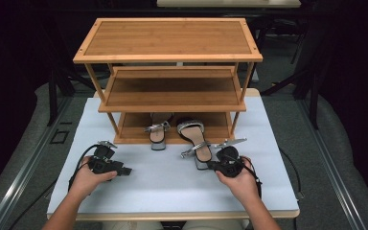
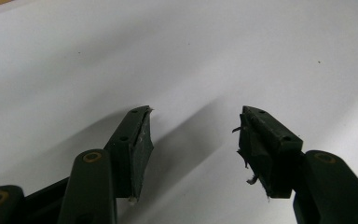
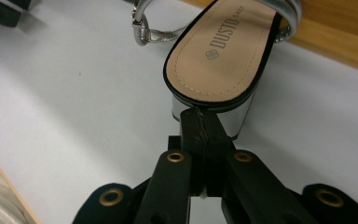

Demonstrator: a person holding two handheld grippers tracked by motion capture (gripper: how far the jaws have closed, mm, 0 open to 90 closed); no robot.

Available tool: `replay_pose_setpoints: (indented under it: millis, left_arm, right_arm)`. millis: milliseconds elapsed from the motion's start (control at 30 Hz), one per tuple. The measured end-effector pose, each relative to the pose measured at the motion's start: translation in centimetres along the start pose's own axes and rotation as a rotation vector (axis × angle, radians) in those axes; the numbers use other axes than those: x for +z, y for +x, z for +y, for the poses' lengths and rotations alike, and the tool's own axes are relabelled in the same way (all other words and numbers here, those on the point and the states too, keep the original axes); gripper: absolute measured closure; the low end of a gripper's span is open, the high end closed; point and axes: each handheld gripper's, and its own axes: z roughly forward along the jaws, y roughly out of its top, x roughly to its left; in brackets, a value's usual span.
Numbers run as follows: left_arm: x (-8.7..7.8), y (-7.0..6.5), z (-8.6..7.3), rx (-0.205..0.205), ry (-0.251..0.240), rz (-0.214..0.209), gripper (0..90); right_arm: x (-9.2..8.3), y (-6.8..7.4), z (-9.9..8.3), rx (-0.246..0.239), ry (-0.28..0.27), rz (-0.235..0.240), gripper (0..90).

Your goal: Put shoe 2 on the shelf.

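My right claw (image 3: 204,122), jaws pressed together, touches the sandal (image 3: 223,60) at its stiff, slick silver heel at twelve o'clock; I'd grip that block. My left claw (image 2: 196,140) gapes wide.

Brand stamp on a sandal insole

The tan insole (image 3: 223,51) of the silver sandal (image 3: 209,107) bears the dark printed word "DUSTO" beside a small round emblem; smaller lettering after it is too tiny to read.
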Motion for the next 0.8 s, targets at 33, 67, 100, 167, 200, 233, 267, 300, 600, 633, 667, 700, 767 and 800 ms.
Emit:
replay_pose_setpoints:
  millis: [33,67,100,167,200,233,267,300,600,633,667,700,767,800]
  left_arm:
    - [0.0,0.0,0.0,0.0,0.0,-0.001,43.9]
    - [0.0,0.0,0.0,0.0,-0.002,-0.001,43.9]
    - [-0.1,0.0,0.0,-0.002,-0.003,-0.001,44.0]
    - [-0.1,0.0,0.0,-0.003,-0.004,-0.001,44.0]
    - [-0.1,0.1,0.0,-0.004,-0.004,-0.001,43.9]
    - [0.0,0.1,0.0,-0.004,-0.003,-0.001,43.9]
    - [0.0,0.1,0.0,-0.004,-0.002,-0.001,43.9]
    - [0.0,0.1,0.0,-0.004,-0.003,-0.001,43.9]
    - [0.0,0.1,0.0,-0.005,-0.003,-0.001,43.9]
    - [0.0,0.1,0.0,-0.005,-0.006,0.0,43.9]
    - [0.0,0.1,0.0,-0.006,-0.006,-0.001,44.0]
    - [0.0,0.1,0.0,-0.005,-0.005,-0.001,44.0]
    - [0.0,0.2,0.0,-0.008,-0.006,-0.004,43.9]
    - [0.0,0.2,0.0,-0.009,-0.006,-0.004,44.0]
  right_arm:
    - [0.1,0.0,0.4,0.0,-0.005,-0.002,90.0]
    - [0.2,0.0,0.6,0.003,-0.01,-0.002,90.0]
    - [0.3,0.0,0.9,-0.001,-0.005,-0.009,90.0]
    - [0.7,0.1,1.3,-0.007,0.004,-0.003,90.0]
    - [1.0,0.2,1.4,-0.011,0.003,-0.019,90.0]
    - [1.1,0.3,1.5,-0.011,0.004,-0.016,90.0]
    - [1.3,0.2,1.6,-0.01,0.007,-0.009,90.0]
    - [1.5,0.3,1.7,-0.006,0.006,-0.008,90.0]
    - [2.1,0.0,2.8,0.006,-0.011,0.004,90.0]
    - [2.2,0.0,2.9,0.009,-0.01,0.003,90.0]
    - [2.4,0.0,2.9,0.016,-0.011,-0.005,90.0]
    - [2.5,-0.1,3.0,0.016,-0.009,-0.003,90.0]
    - [2.6,-0.1,3.2,0.015,-0.012,0.008,90.0]
    - [2.7,-0.1,3.3,0.019,-0.013,0.007,90.0]
